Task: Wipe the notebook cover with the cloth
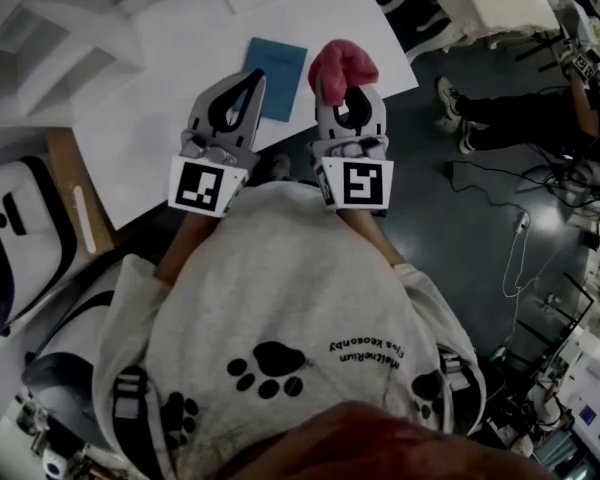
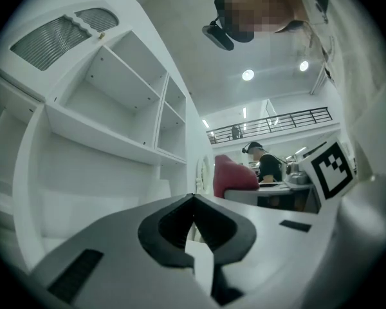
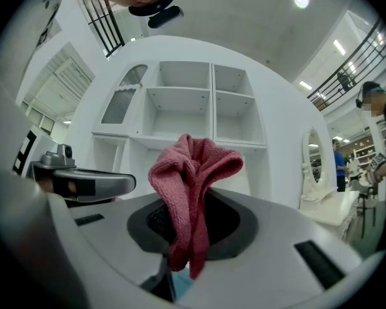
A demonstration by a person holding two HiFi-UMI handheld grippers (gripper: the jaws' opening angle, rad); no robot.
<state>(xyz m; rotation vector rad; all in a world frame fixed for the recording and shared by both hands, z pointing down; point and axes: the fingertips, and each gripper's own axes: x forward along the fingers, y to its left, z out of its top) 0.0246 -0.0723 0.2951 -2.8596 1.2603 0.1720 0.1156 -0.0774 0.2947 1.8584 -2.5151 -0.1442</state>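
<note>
Wiping not yet begun: right tool (image 1: 350,98) clamps the pink cloth (image 1: 338,65), left tool (image 1: 252,80) closed and empty; the cloth must next go down onto the blue notebook (image 1: 275,76).

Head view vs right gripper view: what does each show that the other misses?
Head view only: the whole blue notebook flat on the white table, and the paw-print sweatshirt. Right gripper view only: open shelf compartments and an oval mirror. Both: the pink cloth clamped in the right hand-held gripper.
</note>
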